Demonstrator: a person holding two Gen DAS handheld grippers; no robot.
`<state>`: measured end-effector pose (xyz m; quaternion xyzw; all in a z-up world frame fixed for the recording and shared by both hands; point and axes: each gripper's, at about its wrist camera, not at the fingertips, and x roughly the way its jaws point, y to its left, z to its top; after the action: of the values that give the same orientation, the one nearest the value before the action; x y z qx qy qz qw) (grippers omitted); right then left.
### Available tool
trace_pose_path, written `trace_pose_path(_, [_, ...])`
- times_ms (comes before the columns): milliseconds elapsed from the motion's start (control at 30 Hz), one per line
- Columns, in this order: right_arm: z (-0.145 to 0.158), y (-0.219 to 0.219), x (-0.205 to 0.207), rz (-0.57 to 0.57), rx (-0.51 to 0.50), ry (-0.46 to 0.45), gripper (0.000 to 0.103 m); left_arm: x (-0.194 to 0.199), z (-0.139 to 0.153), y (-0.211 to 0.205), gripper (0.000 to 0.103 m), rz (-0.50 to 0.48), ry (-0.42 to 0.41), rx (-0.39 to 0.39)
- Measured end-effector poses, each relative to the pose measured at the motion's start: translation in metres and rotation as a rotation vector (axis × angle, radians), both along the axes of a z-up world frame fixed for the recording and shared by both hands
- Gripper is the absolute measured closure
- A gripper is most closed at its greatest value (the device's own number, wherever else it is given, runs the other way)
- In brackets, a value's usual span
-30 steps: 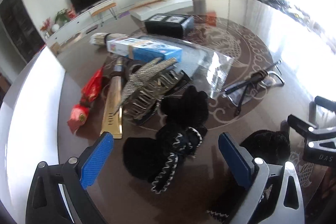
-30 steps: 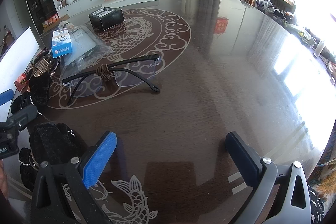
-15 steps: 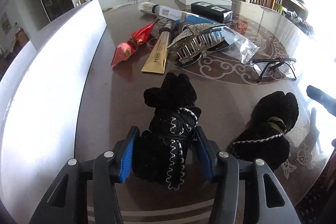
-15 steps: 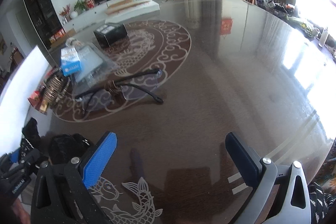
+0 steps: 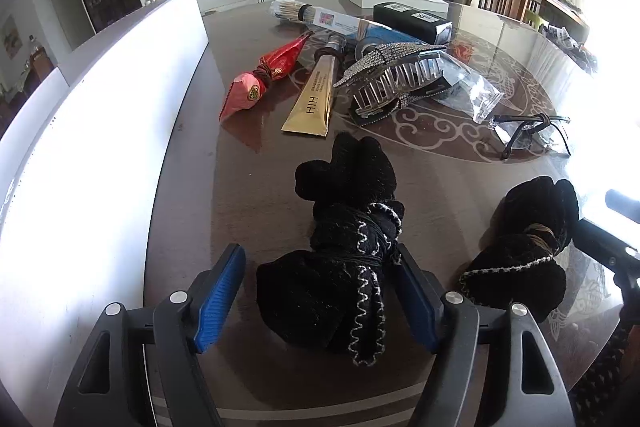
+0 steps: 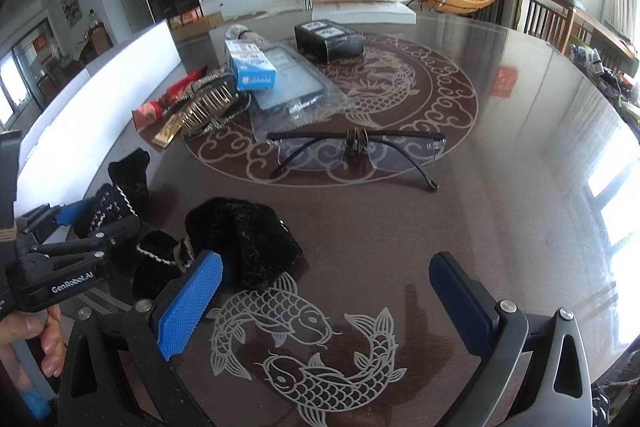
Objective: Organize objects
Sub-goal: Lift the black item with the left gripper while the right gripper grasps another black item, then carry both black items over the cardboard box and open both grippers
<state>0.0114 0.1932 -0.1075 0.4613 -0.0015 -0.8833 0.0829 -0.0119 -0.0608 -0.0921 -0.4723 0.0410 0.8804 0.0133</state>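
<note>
A black knit glove bundle with white stitching (image 5: 340,267) lies on the dark table between the fingers of my left gripper (image 5: 320,291). The jaws stand a little wider than the bundle, with a gap at the left pad (image 5: 220,291). A second black glove bundle (image 5: 524,247) lies to its right and also shows in the right wrist view (image 6: 240,239). My right gripper (image 6: 324,303) is open and empty above the fish inlay, just right of that second bundle. The left gripper (image 6: 76,247) shows at the left of the right wrist view.
Further back lie a red packet (image 5: 264,75), a gold tube (image 5: 312,103), a rhinestone hair claw (image 5: 396,75), a blue box (image 6: 252,67), a clear bag (image 6: 296,95), a black box (image 6: 328,39) and glasses (image 6: 356,151). A white wall (image 5: 80,167) borders the table's left.
My left gripper came down around the stitched glove bundle, closed on it half a second ago, and now stands wider again. My right gripper swung left toward the second bundle.
</note>
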Motion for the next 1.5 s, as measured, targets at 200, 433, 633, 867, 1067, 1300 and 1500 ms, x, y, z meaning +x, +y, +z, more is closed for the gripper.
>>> trace_pose_path(200, [-0.007, 0.009, -0.033, -0.049, 0.282, 0.014, 0.002, -0.005, -0.001, 0.0, 0.022, -0.016, -0.017, 0.011])
trace_pose_path(433, [0.034, 0.023, -0.008, -0.075, -0.149, -0.116, 0.004, -0.011, 0.011, 0.008, 0.022, -0.07, 0.048, -0.04])
trace_pose_path(633, [0.001, -0.009, -0.037, -0.129, -0.144, -0.207, 0.016, -0.01, 0.006, 0.011, 0.066, -0.08, 0.011, -0.003])
trace_pose_path(867, [0.01, -0.002, -0.03, -0.061, -0.144, -0.129, 0.069, 0.024, 0.033, -0.008, 0.068, -0.061, 0.033, 0.174])
trace_pose_path(1067, [0.07, -0.025, -0.016, 0.085, -0.317, -0.115, 0.069, 0.039, 0.105, -0.061, 0.068, -0.007, 0.1, 0.317])
trace_pose_path(1300, [0.16, -0.18, -0.006, 0.471, -0.412, -0.03, 0.069, 0.054, 0.14, -0.186, 0.068, 0.279, 0.168, 0.137])
trace_pose_path(1500, [0.146, -0.297, -0.013, 0.646, -0.347, -0.123, 0.027, 0.055, 0.103, -0.247, 0.044, 0.483, 0.045, 0.017])
